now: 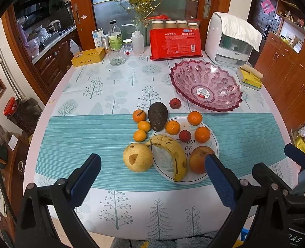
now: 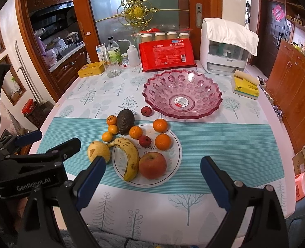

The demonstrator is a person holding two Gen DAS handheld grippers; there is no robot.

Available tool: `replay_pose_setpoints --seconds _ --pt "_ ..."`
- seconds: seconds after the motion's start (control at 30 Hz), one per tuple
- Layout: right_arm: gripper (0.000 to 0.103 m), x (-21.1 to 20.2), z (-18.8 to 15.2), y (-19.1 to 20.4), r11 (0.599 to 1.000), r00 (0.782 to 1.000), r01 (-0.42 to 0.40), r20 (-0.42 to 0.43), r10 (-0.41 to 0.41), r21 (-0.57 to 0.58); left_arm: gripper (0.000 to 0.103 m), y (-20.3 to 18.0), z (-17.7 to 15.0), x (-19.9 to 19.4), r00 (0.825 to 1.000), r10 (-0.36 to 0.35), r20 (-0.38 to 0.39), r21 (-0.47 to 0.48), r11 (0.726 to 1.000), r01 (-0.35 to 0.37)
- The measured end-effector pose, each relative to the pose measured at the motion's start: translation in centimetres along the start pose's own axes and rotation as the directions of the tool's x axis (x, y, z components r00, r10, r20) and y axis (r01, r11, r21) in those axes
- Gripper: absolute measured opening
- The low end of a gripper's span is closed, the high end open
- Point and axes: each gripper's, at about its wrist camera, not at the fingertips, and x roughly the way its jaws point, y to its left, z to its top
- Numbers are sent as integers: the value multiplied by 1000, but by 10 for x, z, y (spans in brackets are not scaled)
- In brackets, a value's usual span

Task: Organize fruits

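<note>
Near the middle of the left wrist frame, a white plate (image 1: 212, 144) holds a banana (image 1: 173, 155), an apple (image 1: 198, 159), three mandarins and one small red fruit (image 1: 185, 134). Just left of the plate lie a pear (image 1: 137, 157), an avocado (image 1: 157, 116) and three more mandarins. Above right of the plate stands an empty pink bowl (image 1: 206, 84), with another red fruit (image 1: 174, 103) just beside its rim. Both the left gripper (image 1: 152, 171) and the right gripper (image 2: 152, 177) are released, jaws wide apart, holding nothing, at the lower edge of the frames.
</note>
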Motion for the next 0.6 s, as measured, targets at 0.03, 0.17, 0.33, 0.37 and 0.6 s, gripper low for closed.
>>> replay_pose_setpoints --seconds 0.03,0.17,0.33,0.37,0.6 --pt "94 0 0 -1 1000 1000 0 0 0 1 99 0 -1 0 1000 0 -1 1 1000 0" --pt "94 -1 -2 0 1000 1000 4 3 -4 4 99 -2 -3 4 1000 -2 -7 10 1000 2" --pt "94 -1 -3 -2 1000 1000 0 3 0 6 99 -3 -4 3 1000 1 -8 15 1000 -1" --pt "94 -1 -3 -1 1000 1000 2 4 -2 5 99 -3 -4 3 1000 -1 -9 15 1000 1" --pt "94 -4 -5 -1 1000 1000 -3 8 3 7 99 -2 -4 3 999 -26 -18 9 1000 26"
